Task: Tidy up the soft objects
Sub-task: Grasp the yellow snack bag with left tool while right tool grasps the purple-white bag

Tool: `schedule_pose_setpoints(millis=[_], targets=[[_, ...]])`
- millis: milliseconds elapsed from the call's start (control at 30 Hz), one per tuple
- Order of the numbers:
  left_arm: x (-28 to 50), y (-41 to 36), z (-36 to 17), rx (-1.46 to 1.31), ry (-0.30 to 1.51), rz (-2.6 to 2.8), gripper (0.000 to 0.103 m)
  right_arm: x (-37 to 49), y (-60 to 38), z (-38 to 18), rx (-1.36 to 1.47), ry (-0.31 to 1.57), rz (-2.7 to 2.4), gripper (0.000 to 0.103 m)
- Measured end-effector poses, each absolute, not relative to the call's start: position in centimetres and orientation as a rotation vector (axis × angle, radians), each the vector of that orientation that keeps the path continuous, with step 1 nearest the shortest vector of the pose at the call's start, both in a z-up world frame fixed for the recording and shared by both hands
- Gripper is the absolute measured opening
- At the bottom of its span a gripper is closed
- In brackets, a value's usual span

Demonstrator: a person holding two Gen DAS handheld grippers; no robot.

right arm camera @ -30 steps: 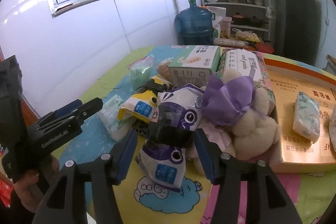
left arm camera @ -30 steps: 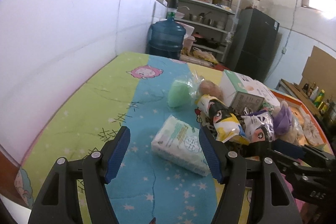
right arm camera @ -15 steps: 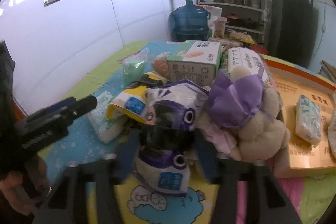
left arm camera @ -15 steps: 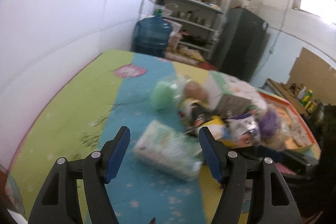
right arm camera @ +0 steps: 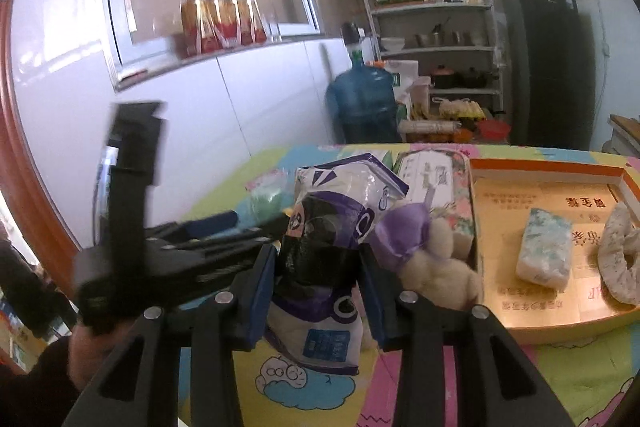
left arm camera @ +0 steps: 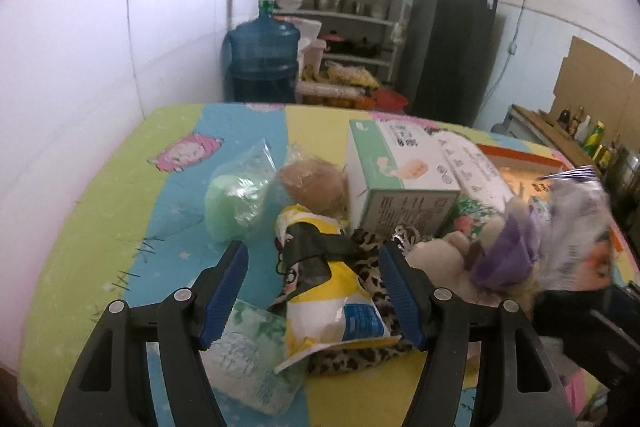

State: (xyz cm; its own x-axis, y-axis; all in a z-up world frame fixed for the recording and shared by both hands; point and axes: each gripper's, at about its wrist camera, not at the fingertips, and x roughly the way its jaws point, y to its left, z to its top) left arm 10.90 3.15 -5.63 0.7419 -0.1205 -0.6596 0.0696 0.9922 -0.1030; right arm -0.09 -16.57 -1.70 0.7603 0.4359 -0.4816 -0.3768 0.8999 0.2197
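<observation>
My right gripper (right arm camera: 318, 291) is shut on a purple and white soft pack (right arm camera: 332, 247) and holds it lifted above the table; the pack also shows blurred in the left wrist view (left arm camera: 576, 219). My left gripper (left arm camera: 312, 287) is open, its fingers either side of a yellow and white soft pack (left arm camera: 324, 287) that lies on a leopard-print cloth (left arm camera: 372, 347). A white tissue pack (left arm camera: 248, 359) lies just below it. A cream plush with a purple bow (right arm camera: 424, 251) sits beside the orange box (right arm camera: 476, 163).
The orange box holds a tissue pack (right arm camera: 544, 251) and a white ring cushion (right arm camera: 620, 259). A green bagged item (left arm camera: 236, 199), a brown plush (left arm camera: 312, 183) and a white-green carton (left arm camera: 400, 179) lie further back. A blue water jug (left arm camera: 264, 63) stands behind the table.
My right gripper has closed on the purple pack and lifted it off the pile. My left gripper has moved right, from the tissue pack to the yellow pack.
</observation>
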Motion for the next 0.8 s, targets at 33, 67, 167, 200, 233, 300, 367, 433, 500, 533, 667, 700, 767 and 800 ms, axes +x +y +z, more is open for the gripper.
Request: schedule_pose_setpoints(millis=[33, 67, 167, 200, 233, 300, 367, 433, 500, 533, 667, 700, 767, 800], targets=[[11.2, 3.2, -6.0, -0.084, 0.743, -0.107, 0.069, -0.2, -16.8, -1.7, 0.114, 0.548, 0.446, 0.040], [11.5, 3.3, -6.3, -0.098, 0.760, -0.111, 0.065, -0.2, -17.0, -1.6, 0.117, 0.546, 0.449, 0.040], [12.0, 3.5, -7.5, -0.120, 0.797, -0.119, 0.057, -0.2, -17.4, -1.7, 0.132, 0.542, 0.455, 0.040], [12.0, 3.6, -7.8, -0.129, 0.802, -0.123, 0.049, -0.3, -17.5, -1.7, 0.137, 0.540, 0.456, 0.040], [11.9, 3.6, -7.9, -0.134, 0.804, -0.123, 0.043, -0.3, -17.7, -1.7, 0.141, 0.538, 0.457, 0.040], [11.7, 3.7, -7.7, -0.133, 0.785, -0.113, 0.043, -0.4, -17.9, -1.7, 0.146, 0.533, 0.458, 0.040], [11.3, 3.7, -7.4, -0.134, 0.770, -0.111, 0.042, -0.3, -18.0, -1.8, 0.152, 0.530, 0.461, 0.040], [10.9, 3.9, -7.2, -0.137, 0.756, -0.105, 0.042, -0.3, -18.2, -1.7, 0.158, 0.526, 0.463, 0.040], [10.5, 4.0, -6.8, -0.142, 0.743, -0.103, 0.042, -0.3, -18.3, -1.7, 0.161, 0.523, 0.467, 0.040], [10.1, 3.9, -6.6, -0.144, 0.737, -0.104, 0.042, -0.3, -18.3, -1.7, 0.163, 0.520, 0.470, 0.040], [9.1, 4.1, -5.8, -0.146, 0.710, -0.107, 0.042, -0.7, -18.7, -1.6, 0.167, 0.508, 0.478, 0.040], [8.9, 4.1, -5.5, -0.147, 0.701, -0.109, 0.042, -0.7, -18.7, -1.5, 0.167, 0.506, 0.480, 0.040], [8.2, 4.0, -4.8, -0.144, 0.681, -0.114, 0.041, -0.8, -18.9, -1.4, 0.167, 0.501, 0.483, 0.040], [7.9, 4.0, -4.5, -0.143, 0.672, -0.117, 0.041, -0.8, -18.9, -1.3, 0.167, 0.498, 0.483, 0.040]])
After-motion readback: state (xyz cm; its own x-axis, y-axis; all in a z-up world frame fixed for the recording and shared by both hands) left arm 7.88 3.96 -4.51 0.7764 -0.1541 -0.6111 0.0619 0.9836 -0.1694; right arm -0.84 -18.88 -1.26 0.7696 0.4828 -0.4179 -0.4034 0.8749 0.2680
